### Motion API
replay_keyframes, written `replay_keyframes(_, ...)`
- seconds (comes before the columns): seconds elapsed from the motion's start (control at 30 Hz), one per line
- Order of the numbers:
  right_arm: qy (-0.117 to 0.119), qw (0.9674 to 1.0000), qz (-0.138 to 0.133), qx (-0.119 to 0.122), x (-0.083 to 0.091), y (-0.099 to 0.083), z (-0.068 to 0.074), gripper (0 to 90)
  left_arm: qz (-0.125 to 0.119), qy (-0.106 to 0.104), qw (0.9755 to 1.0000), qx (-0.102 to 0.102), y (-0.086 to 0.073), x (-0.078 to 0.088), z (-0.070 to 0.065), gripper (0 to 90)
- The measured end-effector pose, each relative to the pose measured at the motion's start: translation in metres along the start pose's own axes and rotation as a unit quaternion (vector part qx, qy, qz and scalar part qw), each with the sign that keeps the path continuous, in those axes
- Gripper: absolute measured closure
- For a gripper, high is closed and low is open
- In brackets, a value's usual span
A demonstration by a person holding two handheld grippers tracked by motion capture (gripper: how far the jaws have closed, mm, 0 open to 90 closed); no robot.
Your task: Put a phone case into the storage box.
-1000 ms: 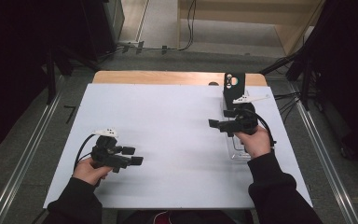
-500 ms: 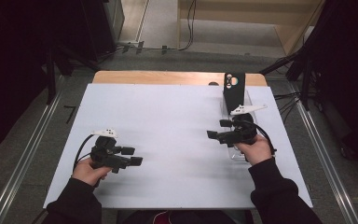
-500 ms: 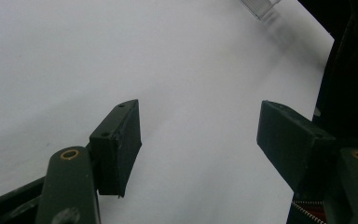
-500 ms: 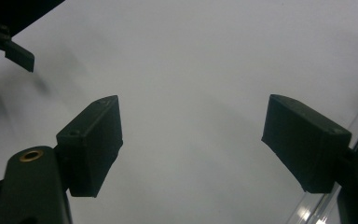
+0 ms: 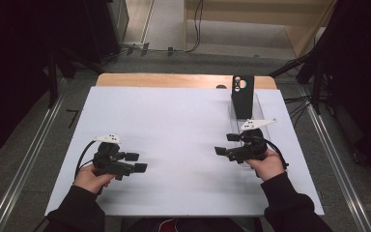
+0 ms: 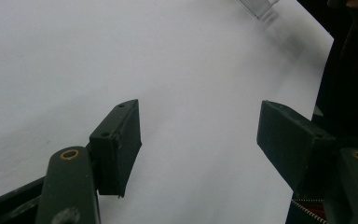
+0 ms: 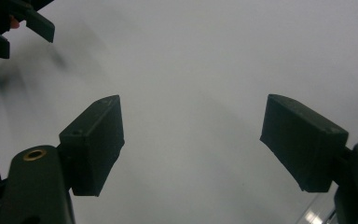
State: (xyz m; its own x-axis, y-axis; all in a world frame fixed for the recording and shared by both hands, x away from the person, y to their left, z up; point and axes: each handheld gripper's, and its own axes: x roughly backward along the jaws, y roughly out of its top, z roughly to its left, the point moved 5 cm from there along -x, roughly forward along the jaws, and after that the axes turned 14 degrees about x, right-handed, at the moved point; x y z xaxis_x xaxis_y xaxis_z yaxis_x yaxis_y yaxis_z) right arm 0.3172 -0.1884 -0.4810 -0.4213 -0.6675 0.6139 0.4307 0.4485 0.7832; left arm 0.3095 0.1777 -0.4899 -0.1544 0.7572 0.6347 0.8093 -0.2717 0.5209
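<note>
Clear tray (image 5: 256, 108) long, transparent, black block (image 5: 243, 95) upright at far end; both grippers agape, empty

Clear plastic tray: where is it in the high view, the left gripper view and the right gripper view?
High view: clear plastic tray at right, between black box and right hand.
Left gripper view: corner at top edge, right of middle.
Right gripper view: its edge in the bottom right corner.
Shared landmark: white table.

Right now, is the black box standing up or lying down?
Standing up. The black box rests on its short end at the far end of the clear tray, taller than it is wide.
</note>
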Motion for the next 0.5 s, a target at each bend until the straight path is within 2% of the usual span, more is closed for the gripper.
replay_keyframes(0.5,0.022,0.9997,0.004,0.010,0.011,-0.020,0.016,19.3,-0.006,0.000,1.0000,-0.004,-0.004,0.002,-0.002,31.1)
